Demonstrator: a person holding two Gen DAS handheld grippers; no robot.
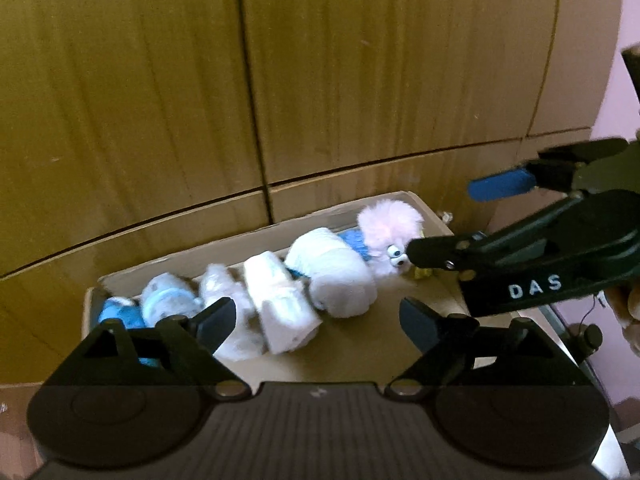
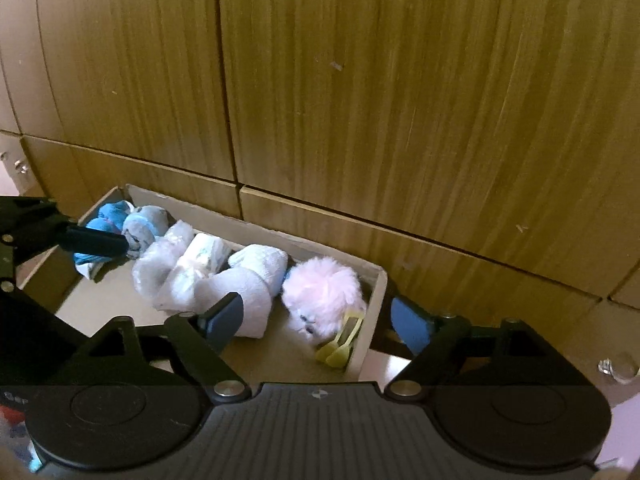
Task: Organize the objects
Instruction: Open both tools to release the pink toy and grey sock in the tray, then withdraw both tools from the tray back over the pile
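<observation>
Both tongs, left [image 1: 316, 320] & right [image 2: 320, 320], hanging released, gripping nothing. Rolled socks [image 1: 340, 276] lying along cardboard box's [image 2: 378, 280] back wall; fluffy toy [image 2: 324, 292] w/ yellow glasses [image 2: 340, 344] sitting at its right end. Risk: right tongs straddling box's right wall, could be snagging it.

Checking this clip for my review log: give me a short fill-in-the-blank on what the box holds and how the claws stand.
The rolled cloths lie in a cardboard ____.
The fluffy toy is coloured ____.
Beside the toy, at the box end wall, lies a ____ plastic piece.
Both the left claw and right claw stand ____, gripping nothing.

Missing words: box; pink; yellow; open
</observation>
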